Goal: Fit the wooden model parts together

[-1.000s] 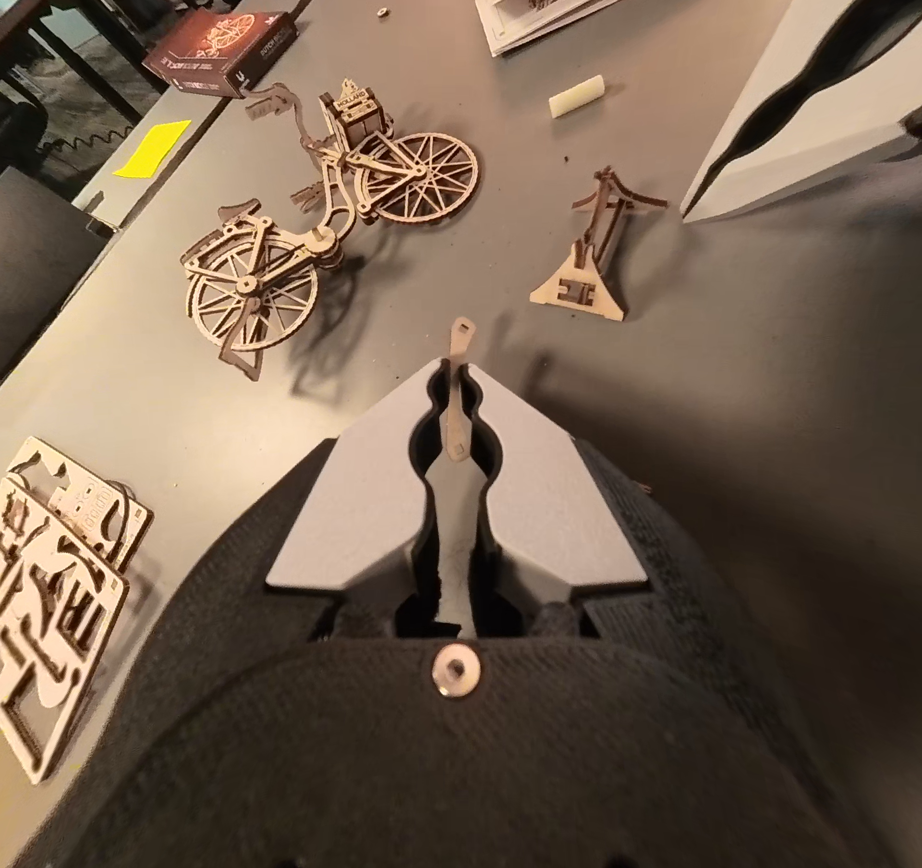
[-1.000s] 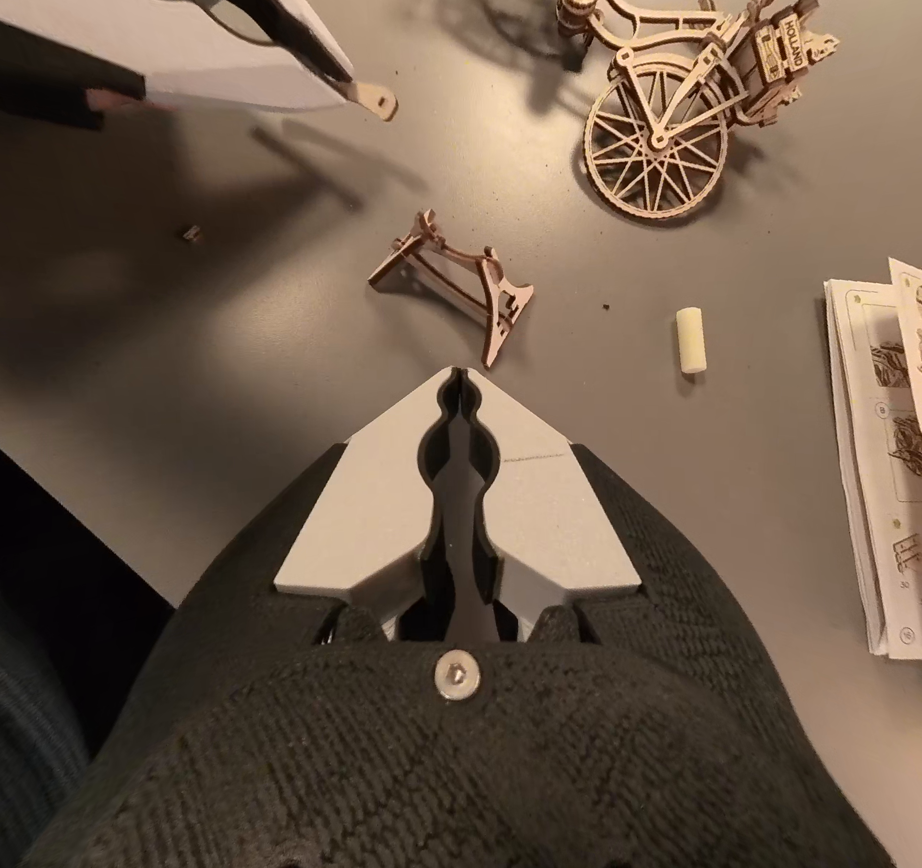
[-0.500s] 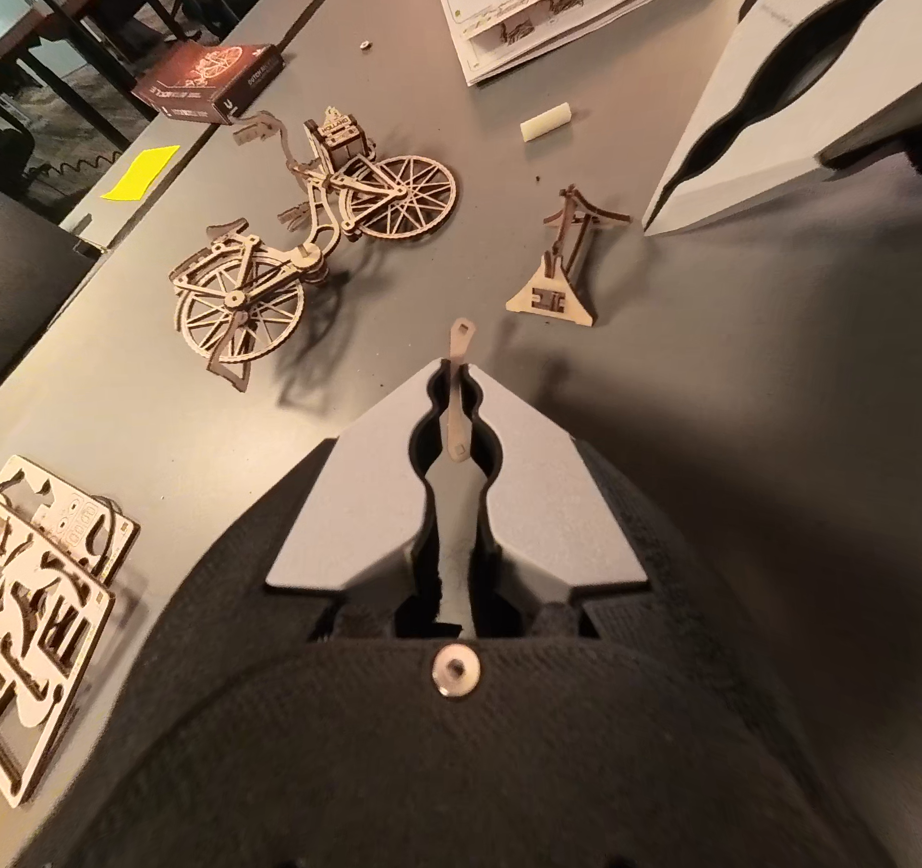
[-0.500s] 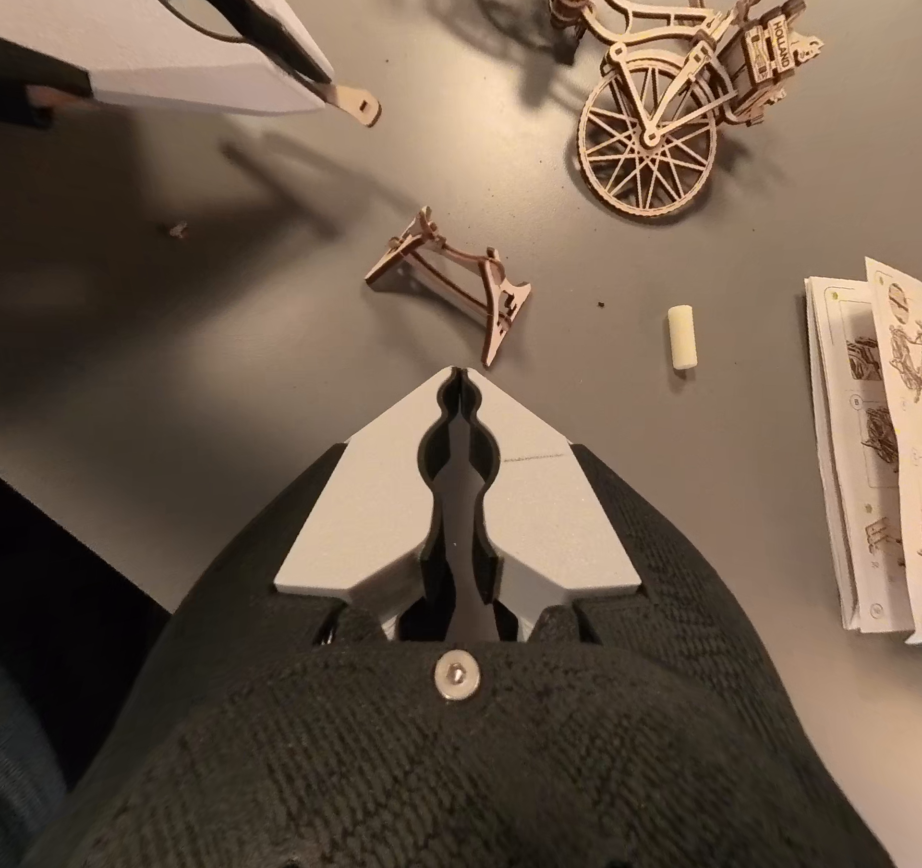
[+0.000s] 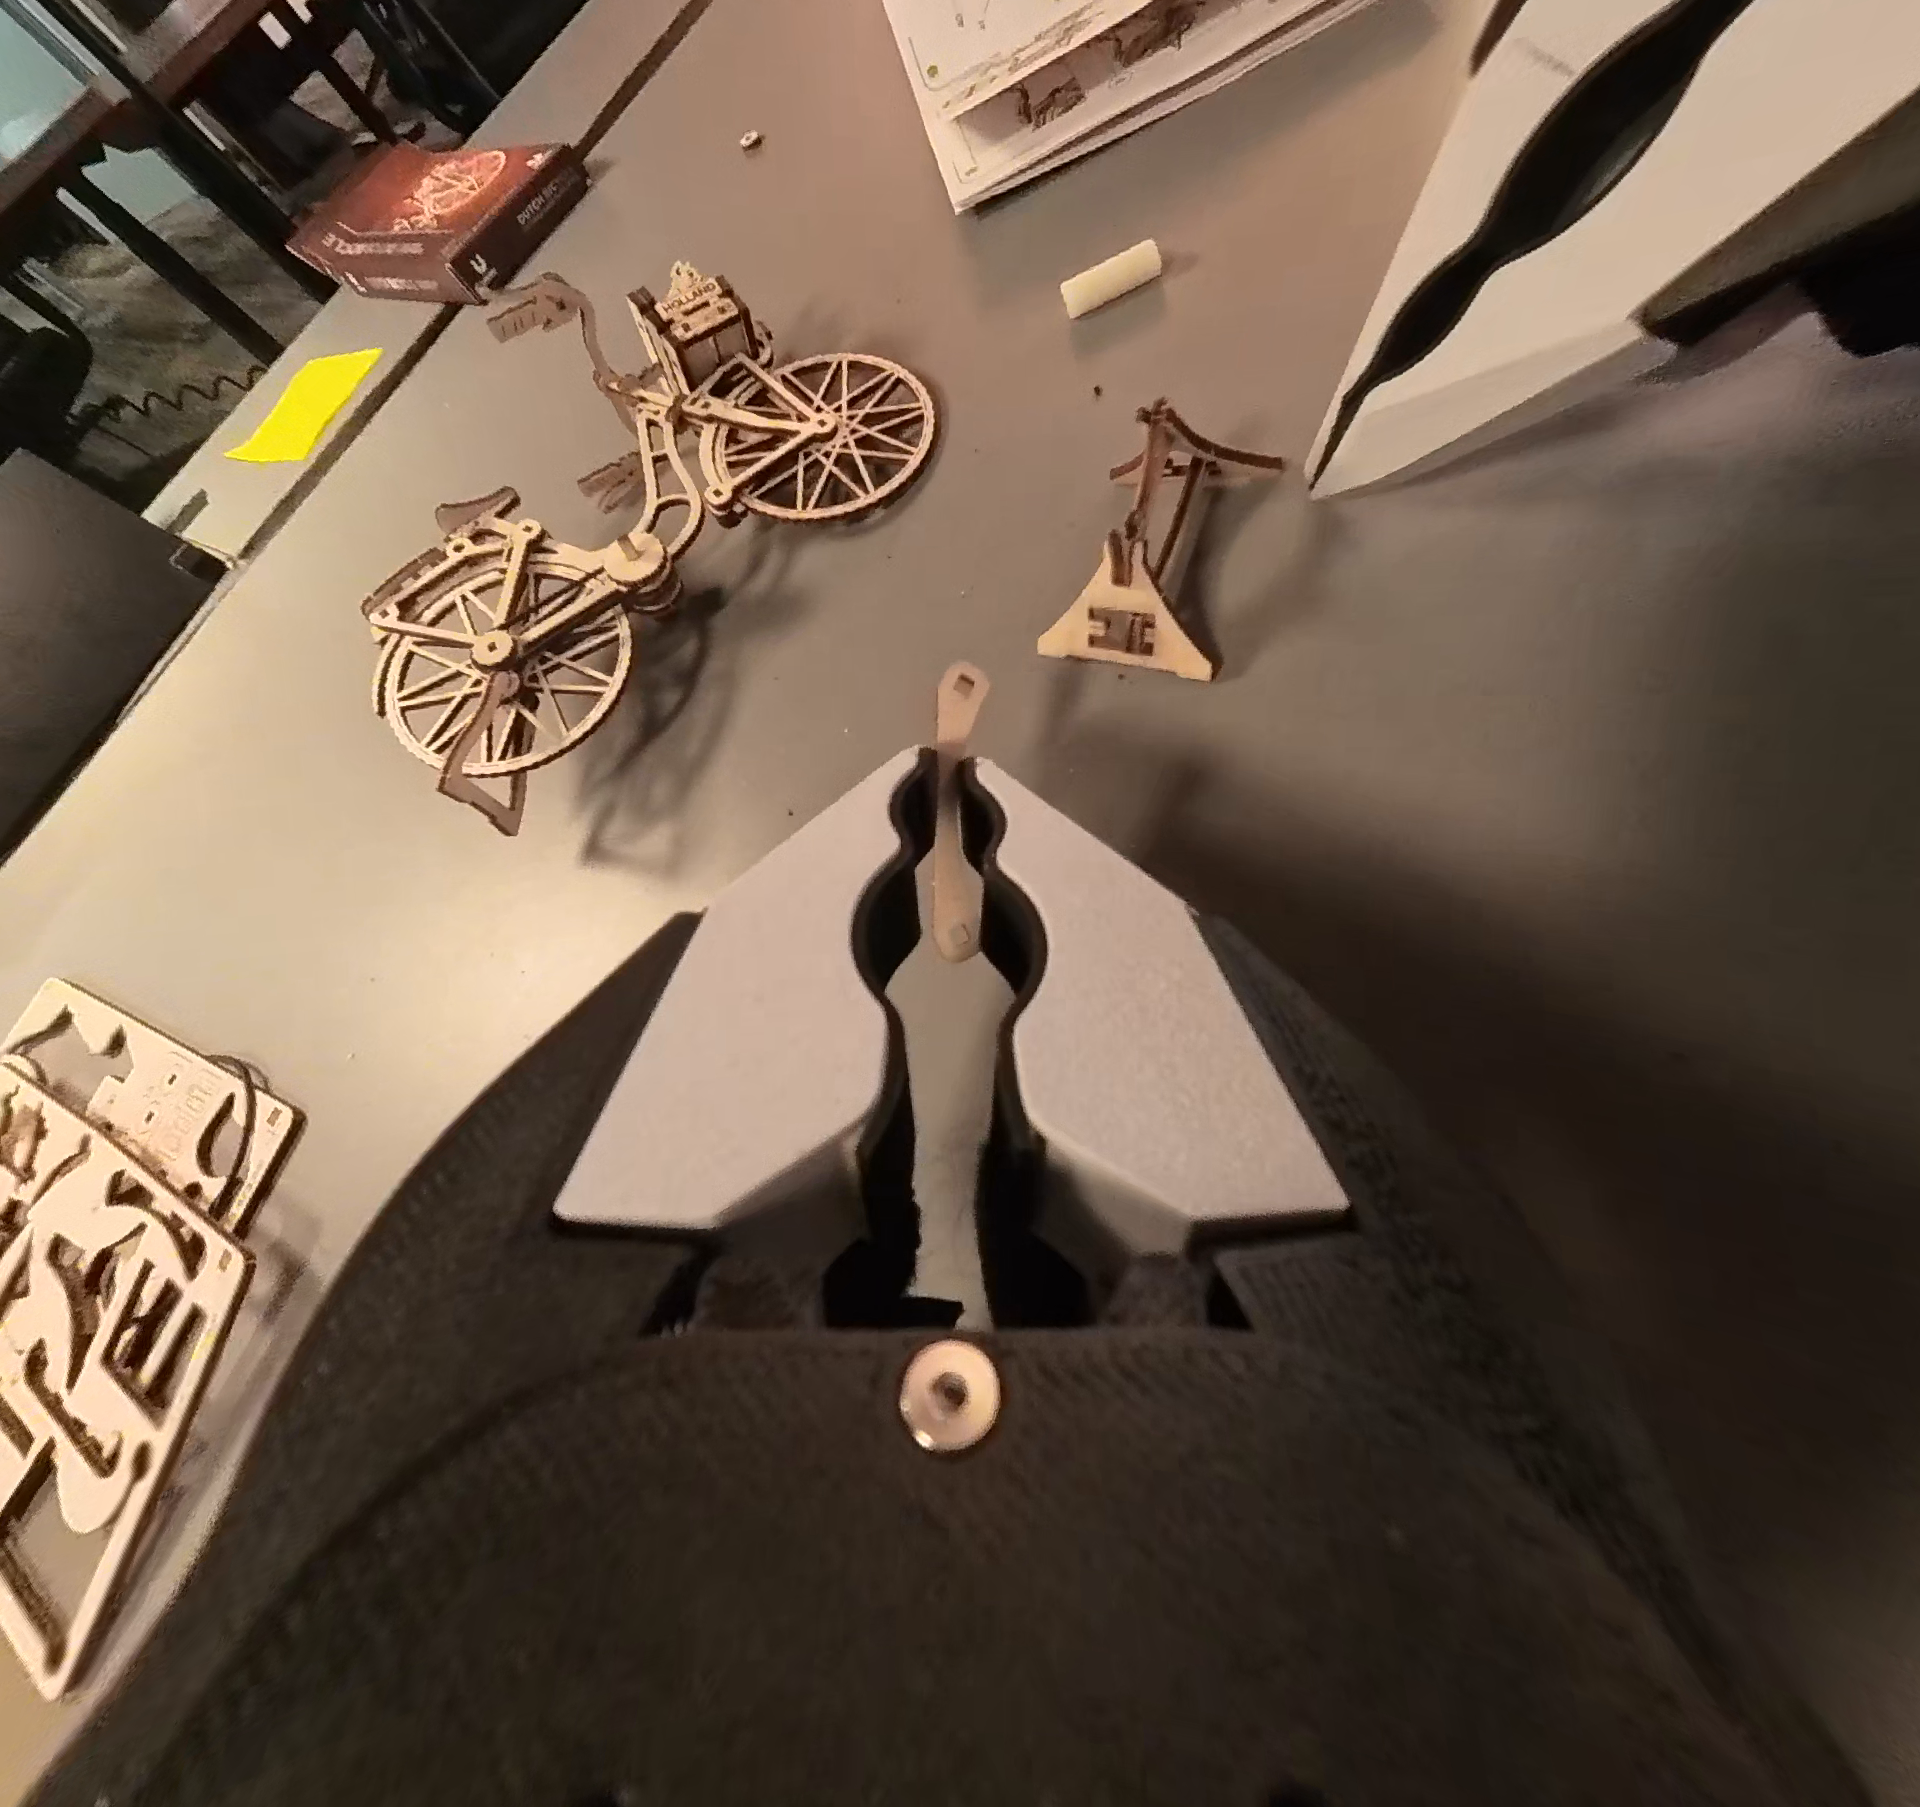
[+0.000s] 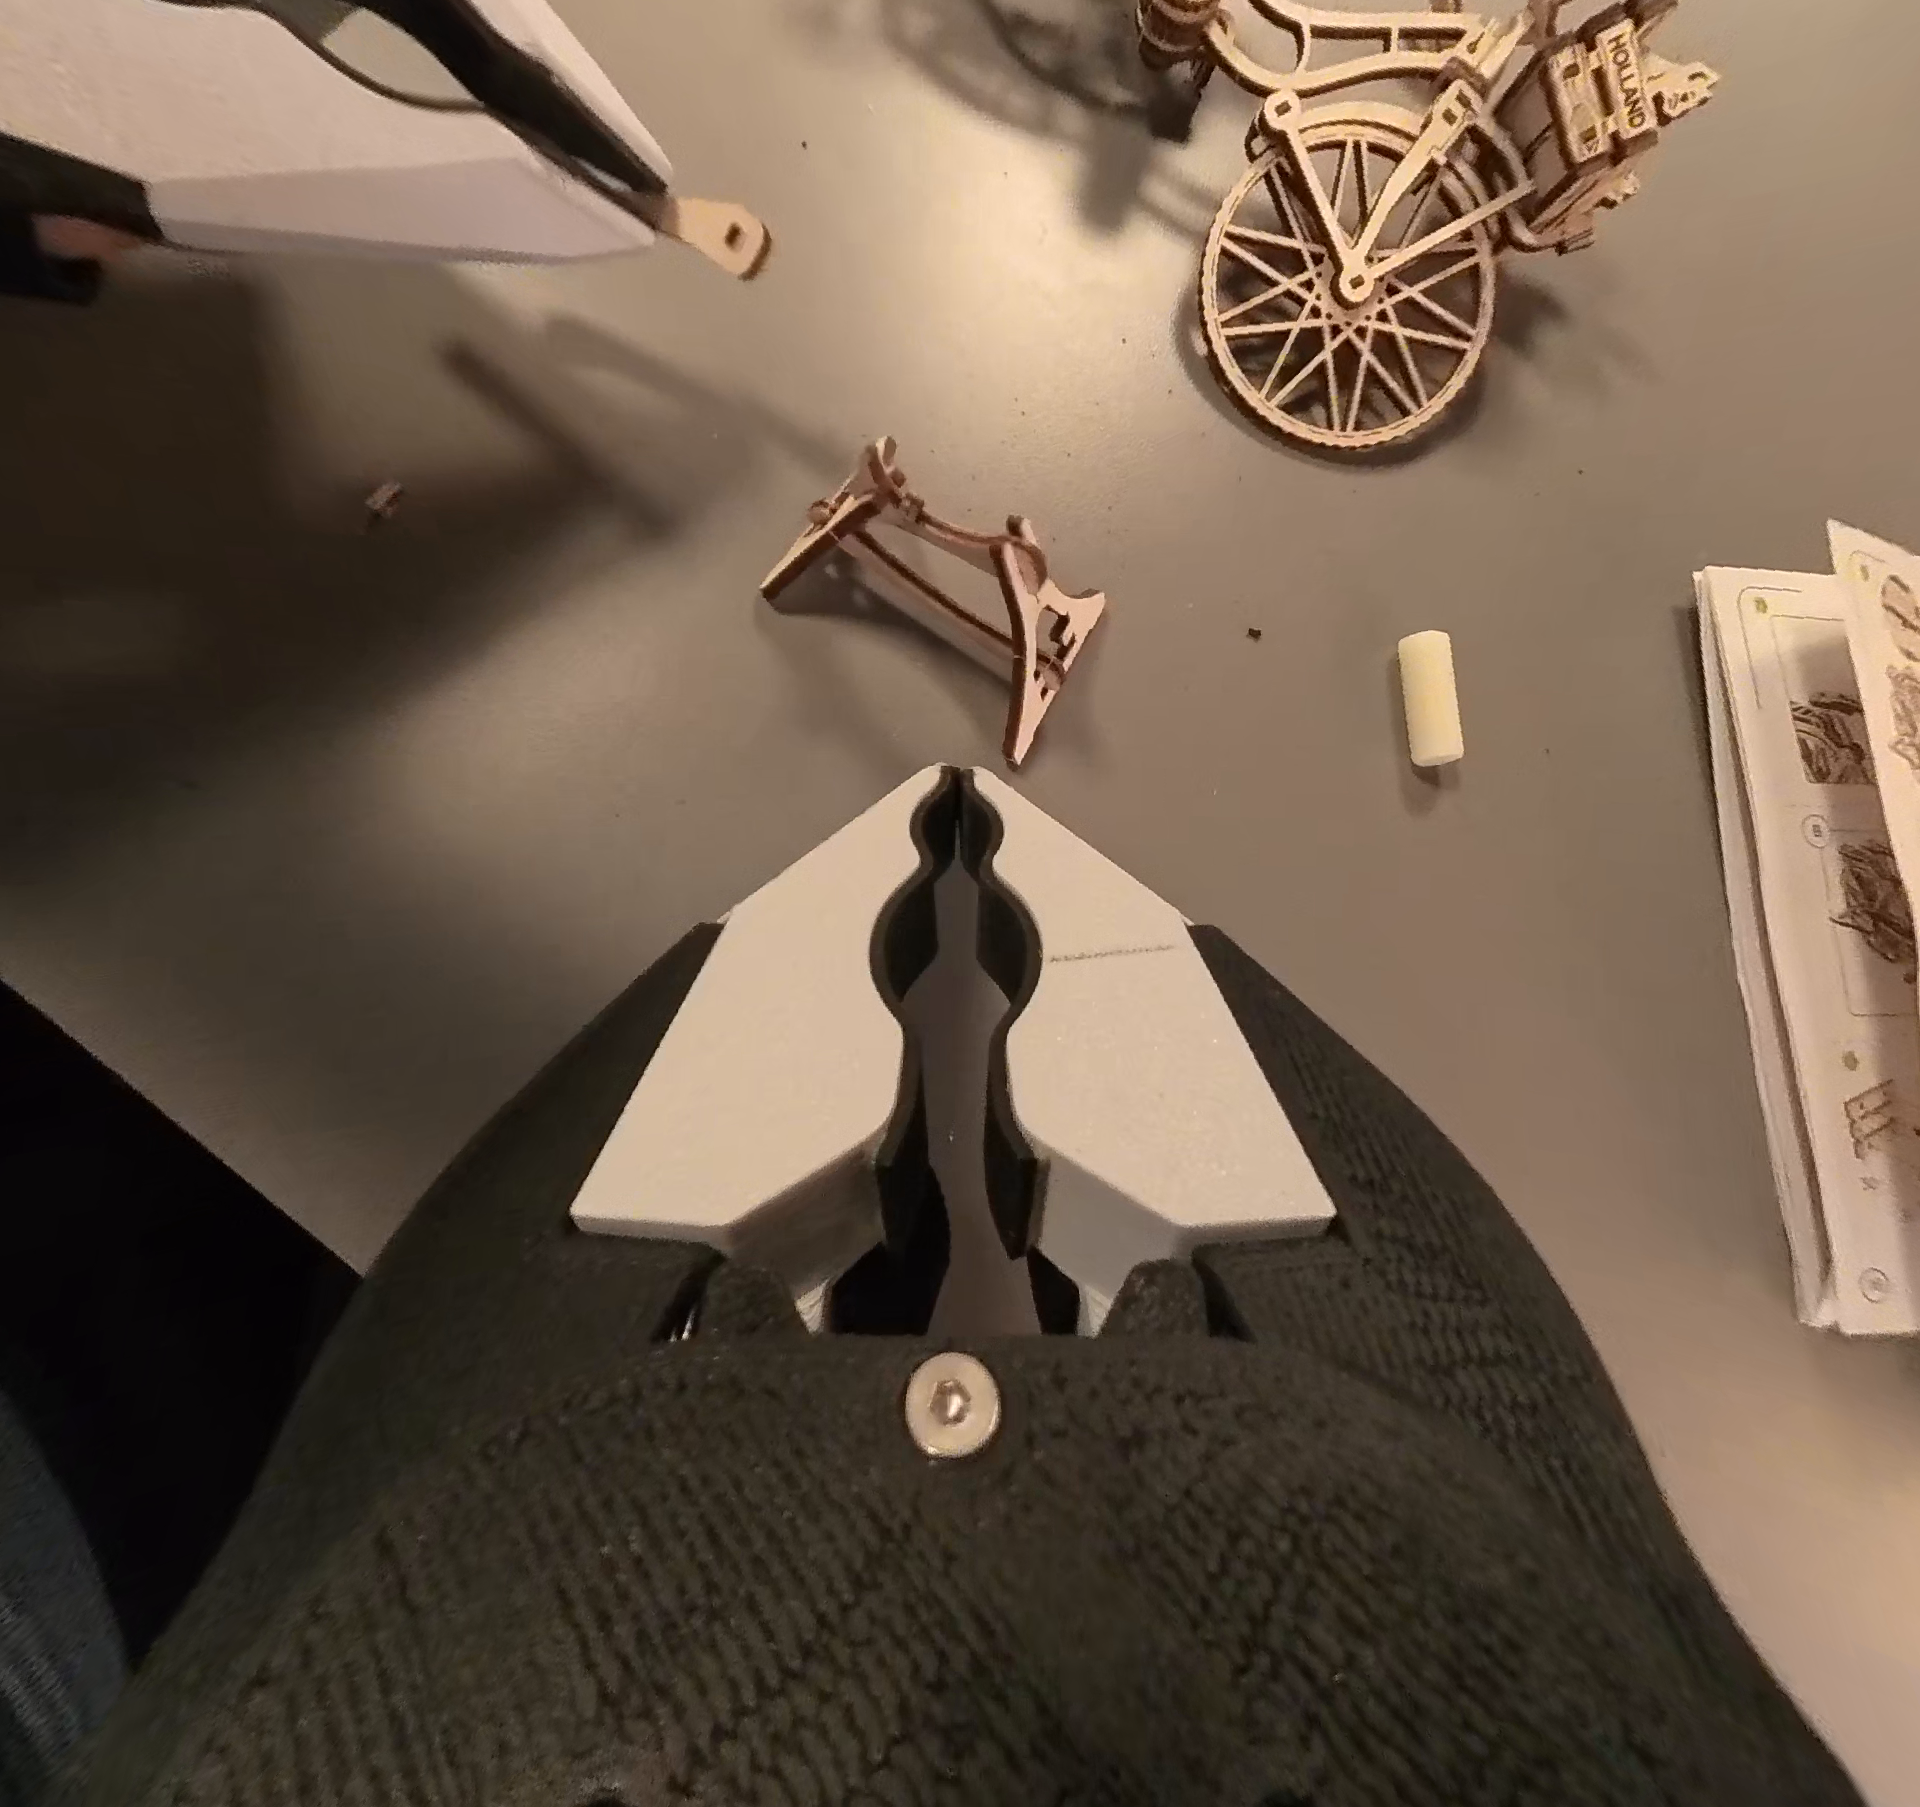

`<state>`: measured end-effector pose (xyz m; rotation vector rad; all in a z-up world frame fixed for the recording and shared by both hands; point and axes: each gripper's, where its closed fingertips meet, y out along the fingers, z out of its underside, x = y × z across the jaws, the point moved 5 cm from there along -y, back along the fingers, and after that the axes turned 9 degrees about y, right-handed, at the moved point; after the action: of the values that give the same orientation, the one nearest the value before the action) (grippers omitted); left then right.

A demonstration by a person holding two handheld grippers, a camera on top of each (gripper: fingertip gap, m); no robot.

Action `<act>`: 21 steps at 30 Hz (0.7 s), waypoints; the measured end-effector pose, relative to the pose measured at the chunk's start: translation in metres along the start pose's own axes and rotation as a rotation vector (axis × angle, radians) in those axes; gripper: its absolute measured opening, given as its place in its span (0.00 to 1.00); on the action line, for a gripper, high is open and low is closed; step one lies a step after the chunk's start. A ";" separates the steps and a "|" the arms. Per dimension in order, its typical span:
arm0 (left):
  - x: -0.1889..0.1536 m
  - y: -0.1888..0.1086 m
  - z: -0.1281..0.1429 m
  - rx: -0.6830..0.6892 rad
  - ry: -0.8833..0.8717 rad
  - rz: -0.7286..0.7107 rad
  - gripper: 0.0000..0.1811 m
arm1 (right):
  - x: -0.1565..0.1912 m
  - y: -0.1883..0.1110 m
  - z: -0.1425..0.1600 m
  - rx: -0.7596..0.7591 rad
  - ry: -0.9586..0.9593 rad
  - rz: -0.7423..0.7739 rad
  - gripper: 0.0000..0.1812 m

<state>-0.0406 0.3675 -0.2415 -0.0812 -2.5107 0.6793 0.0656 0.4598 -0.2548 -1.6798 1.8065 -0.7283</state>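
Observation:
My left gripper (image 5: 948,758) is shut on a thin flat wooden strip (image 5: 956,718) with a small hole at its tip, held above the grey table. The strip also shows in the right wrist view (image 6: 722,235), sticking out of the left gripper (image 6: 649,199). My right gripper (image 6: 958,801) is shut and empty, just short of a small wooden stand (image 6: 935,583) lying on its side. The stand also shows in the left wrist view (image 5: 1143,573), with the right gripper (image 5: 1325,479) beyond it. A wooden bicycle model (image 5: 644,510) lies on the table, also in the right wrist view (image 6: 1351,230).
An open instruction booklet (image 5: 1122,1) lies at the far side, also in the right wrist view (image 6: 1808,926). A pale cylinder (image 5: 1110,277) lies near it. Punched wooden sheets (image 5: 114,1269) lie at the left. A dark red box (image 5: 436,219) and a yellow note (image 5: 307,407) sit near the table edge. Spacing between my two grippers at the tips: around 10 centimeters.
Both grippers have shifted slightly over the table; the stand and bicycle sit a little differently in each view. The left gripper still holds the strip. The right stays shut.

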 end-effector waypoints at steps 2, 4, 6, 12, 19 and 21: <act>0.000 -0.001 -0.002 -0.016 0.027 -0.017 0.02 | 0.004 0.001 0.000 -0.035 0.049 -0.125 0.00; -0.001 -0.004 -0.007 -0.049 0.074 -0.038 0.02 | 0.002 -0.002 0.000 -0.072 0.087 -0.182 0.00; -0.004 -0.009 -0.015 -0.102 0.143 -0.062 0.02 | 0.001 -0.011 -0.010 -0.195 0.093 -0.205 0.02; -0.020 -0.026 -0.039 -0.283 0.393 -0.149 0.02 | 0.017 -0.040 -0.043 -0.468 0.282 -0.568 0.05; -0.032 -0.032 -0.044 -0.324 0.532 -0.189 0.02 | 0.028 -0.038 -0.044 -0.463 0.306 -0.691 0.02; -0.032 -0.032 -0.045 -0.321 0.545 -0.198 0.02 | 0.029 -0.038 -0.043 -0.455 0.303 -0.697 0.05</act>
<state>0.0122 0.3534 -0.2087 -0.1136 -2.0391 0.1379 0.0590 0.4284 -0.1984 -2.6916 1.6453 -0.9367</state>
